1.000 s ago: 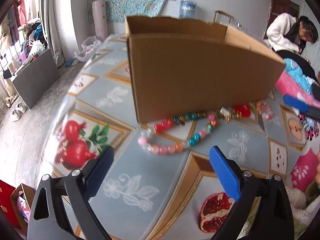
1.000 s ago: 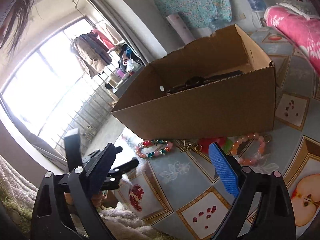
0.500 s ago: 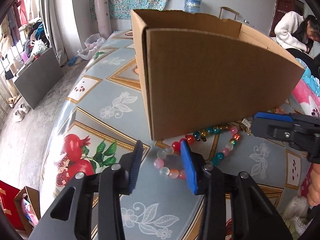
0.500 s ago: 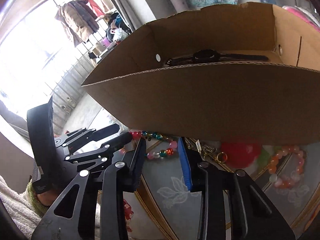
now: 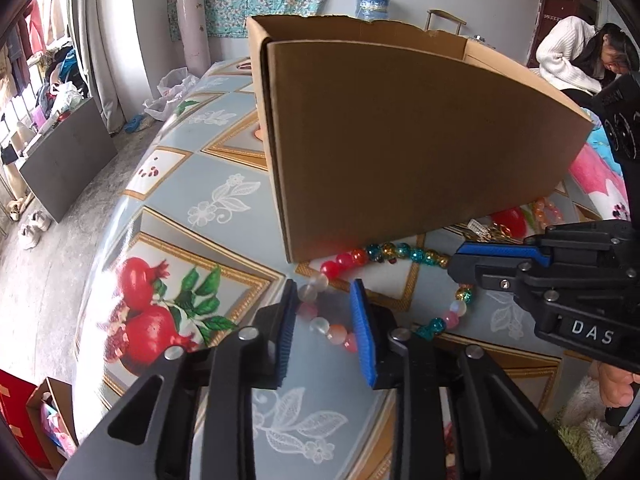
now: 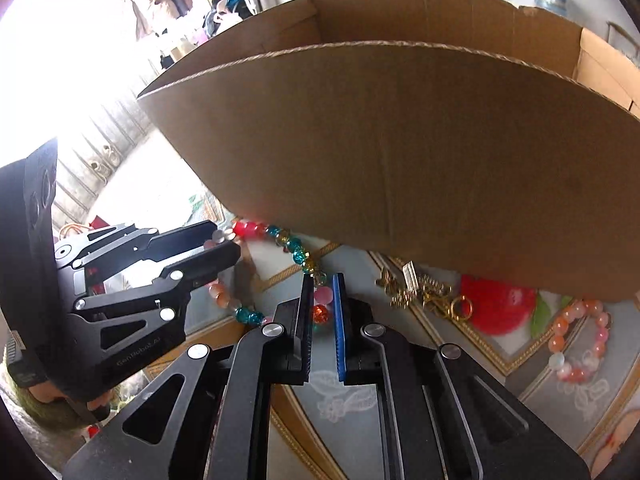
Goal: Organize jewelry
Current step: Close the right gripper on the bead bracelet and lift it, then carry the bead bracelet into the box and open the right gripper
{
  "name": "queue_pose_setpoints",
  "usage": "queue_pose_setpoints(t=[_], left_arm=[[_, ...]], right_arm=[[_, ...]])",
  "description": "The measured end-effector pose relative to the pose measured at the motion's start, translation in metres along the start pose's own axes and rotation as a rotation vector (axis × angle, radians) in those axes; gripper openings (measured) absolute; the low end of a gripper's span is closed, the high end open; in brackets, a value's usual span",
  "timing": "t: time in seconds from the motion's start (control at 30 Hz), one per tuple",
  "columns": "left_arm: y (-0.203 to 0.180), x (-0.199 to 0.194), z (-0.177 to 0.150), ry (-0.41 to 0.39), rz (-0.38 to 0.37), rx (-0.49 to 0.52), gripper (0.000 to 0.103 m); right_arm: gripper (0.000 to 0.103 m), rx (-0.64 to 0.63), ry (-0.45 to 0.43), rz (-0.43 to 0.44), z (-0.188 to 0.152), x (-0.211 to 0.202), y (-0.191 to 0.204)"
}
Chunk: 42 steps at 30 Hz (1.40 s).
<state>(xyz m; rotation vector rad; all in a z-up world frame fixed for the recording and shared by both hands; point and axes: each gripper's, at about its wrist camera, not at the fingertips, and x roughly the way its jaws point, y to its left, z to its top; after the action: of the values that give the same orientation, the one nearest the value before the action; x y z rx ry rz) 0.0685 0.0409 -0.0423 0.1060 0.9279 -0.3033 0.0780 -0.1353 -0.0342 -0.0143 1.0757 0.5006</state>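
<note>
Beaded bracelet [image 5: 394, 254]: lies on the desk [image 5: 224, 200] against the cardboard box [image 5: 400, 140].
Left gripper [image 5: 325, 322]: angled down, jaws just closing around pale beads; contact unclear.
Right gripper [image 6: 321, 306]: angled down, just narrowed, pinching beads.
Hidden: box interior.

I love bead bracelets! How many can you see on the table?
2. The multicoloured bracelet lies before the cardboard box, with both grippers at it. The pink-orange bracelet lies further right. More may be hidden inside the box.
</note>
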Motion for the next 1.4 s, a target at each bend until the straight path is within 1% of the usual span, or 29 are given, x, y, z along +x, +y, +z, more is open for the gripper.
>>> queue_pose_setpoints(t=[0.1,0.23,0.3,0.33,0.37,0.53,0.57,0.6,0.73,0.87,0.97,1.0,1.03,1.07,1.13,1.2,1.3,1.4], left_arm=[[-0.005,-0.007,-0.008,0.012,-0.054,-0.013,0.022],[-0.017,-0.013,-0.017,0.025,-0.098,-0.005,0.022],[-0.023,-0.014,-0.018,0.026,-0.089,0.013,0.022],[-0.026,-0.014,-0.018,0.026,-0.080,0.025,0.022],[-0.028,-0.013,-0.018,0.027,-0.072,0.033,0.022],[-0.027,-0.009,-0.010,0.034,-0.058,0.043,0.022],[-0.027,-0.008,-0.009,0.034,-0.056,0.044,0.022],[-0.027,-0.007,-0.008,0.034,-0.055,0.049,0.022],[-0.031,-0.003,-0.006,0.027,-0.042,0.081,0.022],[-0.036,-0.002,-0.006,0.013,-0.027,0.117,0.022],[-0.038,-0.001,-0.006,0.003,-0.022,0.126,0.021],[-0.039,-0.001,-0.007,-0.002,-0.025,0.130,0.019],[-0.040,-0.001,-0.007,-0.006,-0.023,0.131,0.013],[-0.042,0.000,-0.007,-0.010,-0.024,0.131,0.010],[-0.043,-0.002,-0.007,-0.017,-0.035,0.128,0.009],[-0.044,-0.007,-0.007,-0.039,-0.046,0.127,0.009],[-0.051,-0.019,-0.006,-0.077,-0.054,0.147,0.009],[-0.052,-0.035,-0.001,-0.102,-0.093,0.142,0.009]], right_arm=[[0.008,0.003,0.016,-0.012,-0.003,-0.004,0.002],[0.008,0.006,0.031,-0.039,-0.014,-0.014,-0.001],[0.009,0.003,0.032,-0.051,-0.014,-0.015,-0.001],[0.010,0.003,0.033,-0.055,-0.007,-0.010,0.003],[0.011,0.004,0.033,-0.056,-0.006,-0.009,0.003],[0.012,-0.011,0.042,-0.079,-0.003,-0.005,0.010],[0.014,-0.023,0.043,-0.086,-0.006,-0.005,0.015],[0.014,-0.032,0.043,-0.093,-0.018,-0.002,0.018],[0.015,-0.063,0.043,-0.122,-0.016,0.003,0.028],[0.015,-0.069,0.035,-0.131,-0.014,0.011,0.031],[0.014,-0.071,0.027,-0.134,-0.022,0.020,0.036],[0.014,-0.068,0.025,-0.134,-0.023,0.022,0.035],[0.009,-0.059,0.019,-0.139,-0.023,0.023,0.034],[0.008,-0.041,0.012,-0.134,-0.025,0.018,0.032],[0.008,0.007,0.004,-0.096,-0.024,0.016,0.025],[0.008,0.039,-0.004,-0.076,-0.025,0.015,0.021],[0.008,0.046,-0.037,-0.074,-0.028,0.008,0.022],[0.008,0.042,-0.093,-0.064,-0.031,-0.008,0.025]])
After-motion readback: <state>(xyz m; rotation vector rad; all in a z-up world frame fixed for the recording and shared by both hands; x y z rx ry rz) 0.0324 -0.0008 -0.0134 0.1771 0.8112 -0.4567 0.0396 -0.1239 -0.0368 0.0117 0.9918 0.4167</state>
